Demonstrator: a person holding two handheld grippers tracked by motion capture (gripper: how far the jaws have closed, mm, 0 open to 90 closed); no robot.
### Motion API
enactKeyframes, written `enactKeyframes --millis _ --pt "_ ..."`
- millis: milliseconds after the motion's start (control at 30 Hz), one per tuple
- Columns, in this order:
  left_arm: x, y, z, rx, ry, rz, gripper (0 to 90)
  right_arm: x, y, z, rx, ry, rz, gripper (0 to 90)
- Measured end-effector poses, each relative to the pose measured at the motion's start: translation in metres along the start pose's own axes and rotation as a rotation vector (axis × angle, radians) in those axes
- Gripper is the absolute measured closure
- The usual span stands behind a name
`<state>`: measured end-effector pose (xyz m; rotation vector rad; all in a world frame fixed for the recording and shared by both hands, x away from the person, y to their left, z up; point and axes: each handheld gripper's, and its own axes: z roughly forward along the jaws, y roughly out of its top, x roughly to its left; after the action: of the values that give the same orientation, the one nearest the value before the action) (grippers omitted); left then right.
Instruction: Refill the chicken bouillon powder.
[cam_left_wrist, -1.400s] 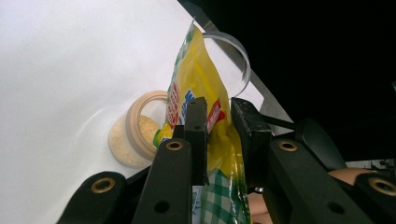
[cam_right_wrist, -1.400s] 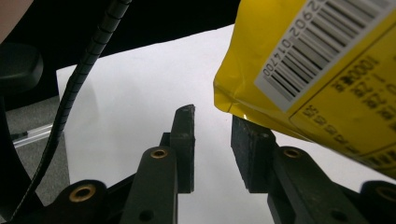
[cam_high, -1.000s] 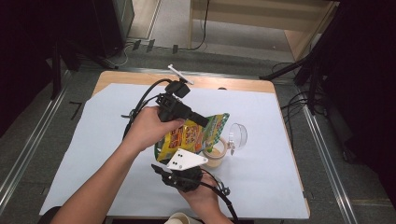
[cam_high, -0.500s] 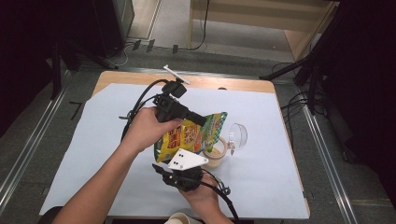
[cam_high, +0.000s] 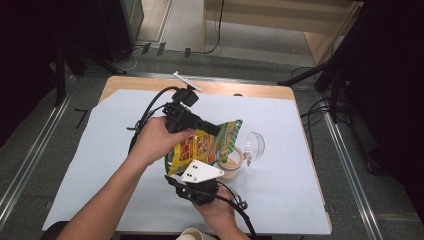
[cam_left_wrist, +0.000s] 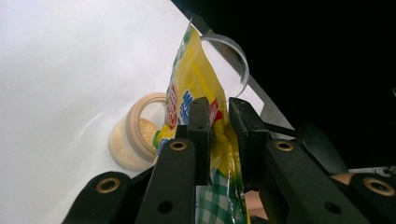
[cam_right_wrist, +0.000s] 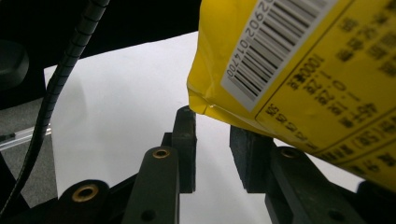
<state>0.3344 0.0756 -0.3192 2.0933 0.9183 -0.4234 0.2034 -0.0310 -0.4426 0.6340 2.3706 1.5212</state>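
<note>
Pinching yellow snack bag (cam_left_wrist: 201, 88), left gripper (cam_left_wrist: 219, 135) clamped, bag tilted lengthwise, mouth toward jar (cam_high: 231, 162), right gripper (cam_right_wrist: 212, 149) empty, narrowly parted.

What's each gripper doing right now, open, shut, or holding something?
Left gripper: shut on the yellow snack bag, tilted over the small jar.
Right gripper: open, nothing between its jaws; the bag's corner is just above them.

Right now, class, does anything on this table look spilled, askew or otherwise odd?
Nothing is spilled. The yellow snack bag is tilted, clamped in the left gripper, its open top over the small round tub. The tub's clear lid stands on edge beside it.
</note>
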Motion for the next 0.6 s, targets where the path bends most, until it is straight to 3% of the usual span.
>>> enactKeyframes --millis 367,600 --pt "0.0025 0.002 -0.0008 -0.008 -0.004 0.002 80.6 -0.0008 0.0012 0.0002 0.001 -0.013 -0.015 73.2" --pt "-0.0015 0.007 0.0024 -0.019 0.002 0.013 81.2 -0.0053 0.0019 -0.0017 -0.003 -0.023 0.0 72.8"
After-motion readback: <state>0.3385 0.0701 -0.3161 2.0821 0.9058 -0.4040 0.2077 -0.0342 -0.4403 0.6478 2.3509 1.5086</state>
